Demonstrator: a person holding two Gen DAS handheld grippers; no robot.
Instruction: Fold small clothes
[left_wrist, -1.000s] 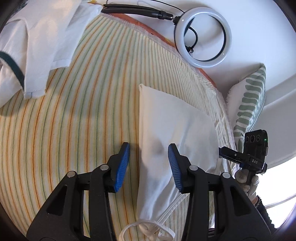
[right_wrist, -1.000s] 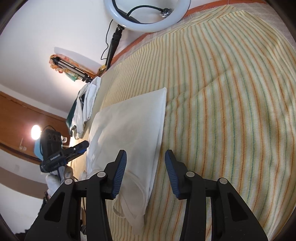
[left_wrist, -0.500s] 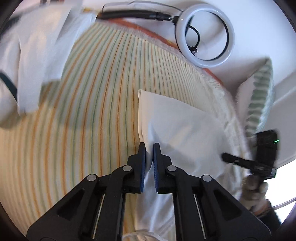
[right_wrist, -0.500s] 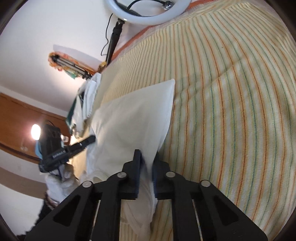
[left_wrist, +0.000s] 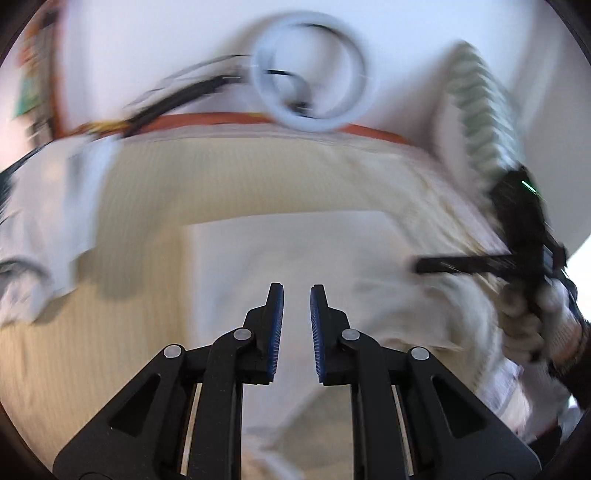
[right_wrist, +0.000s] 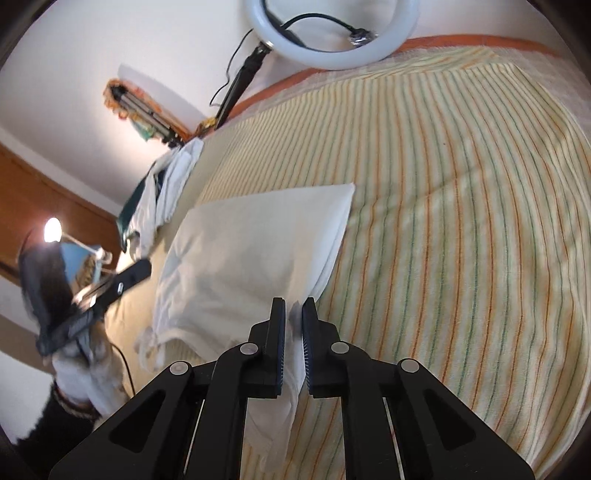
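Both grippers low over white garment (right_wrist: 255, 243), right gripper (right_wrist: 293, 317) pinching edge, left gripper (left_wrist: 296, 302) slightly apart.

White walls, a ring light (right_wrist: 330, 33), striped bedspread (right_wrist: 461, 221), wooden panelling (right_wrist: 33, 192).

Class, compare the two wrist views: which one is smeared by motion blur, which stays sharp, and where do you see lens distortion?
Left wrist view: heavy motion blur smears the ring light and white garment, while the left gripper itself stays crisp. Right wrist view: mostly sharp, the striped bedsheet lines bowing with fisheye distortion; only the other gripper at the left edge blurs.
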